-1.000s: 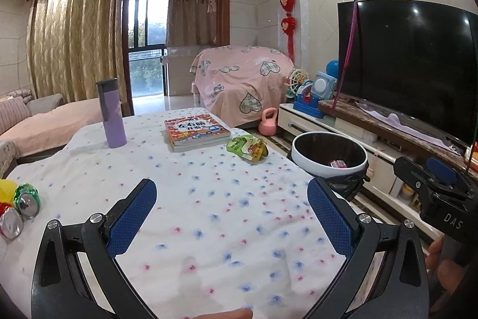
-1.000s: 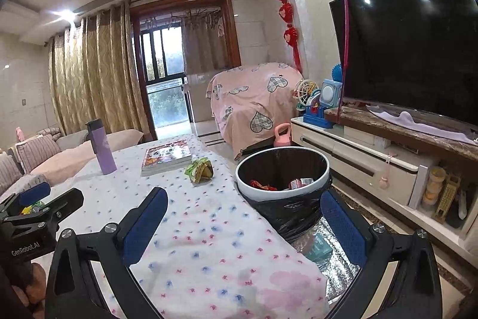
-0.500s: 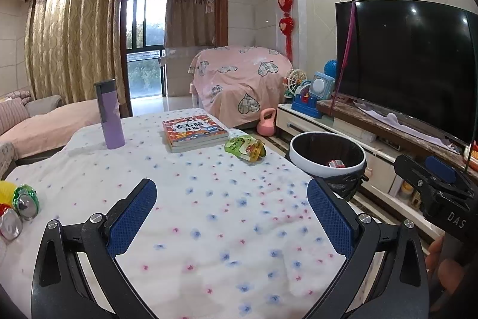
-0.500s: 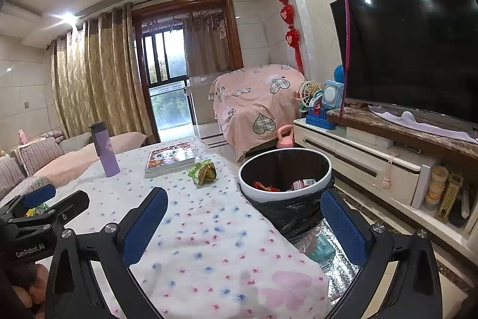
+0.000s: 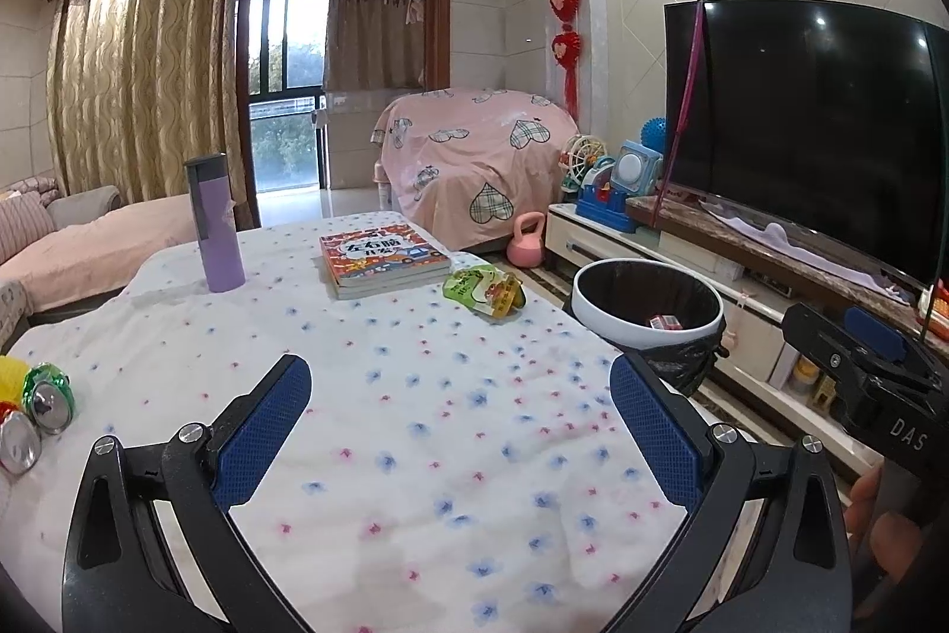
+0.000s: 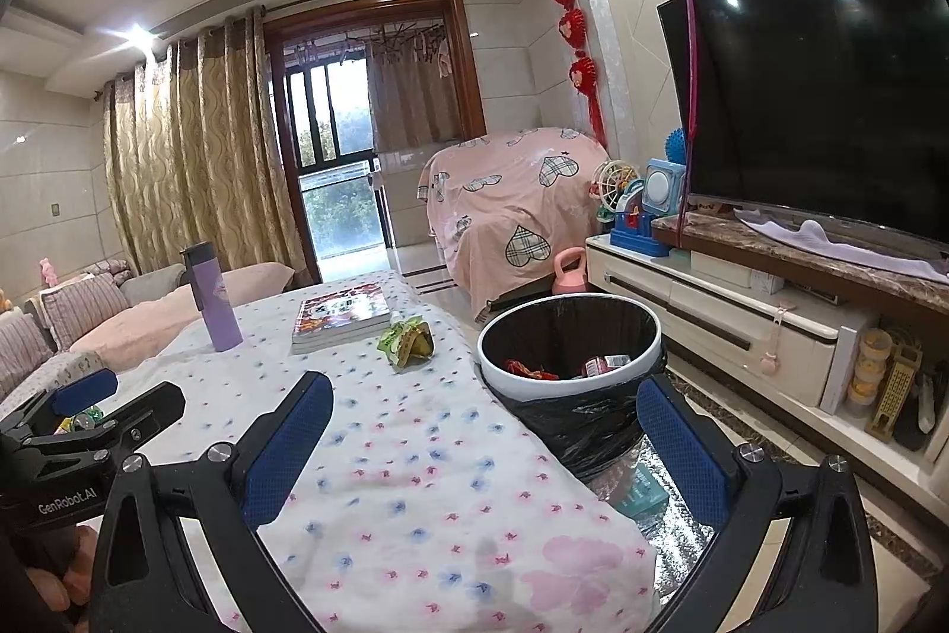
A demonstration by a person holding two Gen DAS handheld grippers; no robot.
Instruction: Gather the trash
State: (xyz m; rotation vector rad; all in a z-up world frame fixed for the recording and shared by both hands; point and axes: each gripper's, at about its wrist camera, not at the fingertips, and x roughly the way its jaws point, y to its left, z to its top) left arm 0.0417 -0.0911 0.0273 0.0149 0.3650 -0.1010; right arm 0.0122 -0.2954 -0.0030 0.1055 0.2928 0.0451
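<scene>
Flowered tablecloth (image 5: 415, 395) under left gripper (image 5: 459, 419) and right gripper (image 6: 486, 446) (both spread wide, empty).

"DAS" on right gripper (image 5: 878, 395); "GenRobot.AI" on left gripper (image 6: 89, 431).

ahead of my tongs i see a white tablecloth (image 5: 415, 395) dotted blue and pink, a purple bottle (image 5: 215, 223), a green-yellow wrapper (image 5: 483, 290), and a white-rimmed, black-lined bin (image 6: 569, 336).
</scene>
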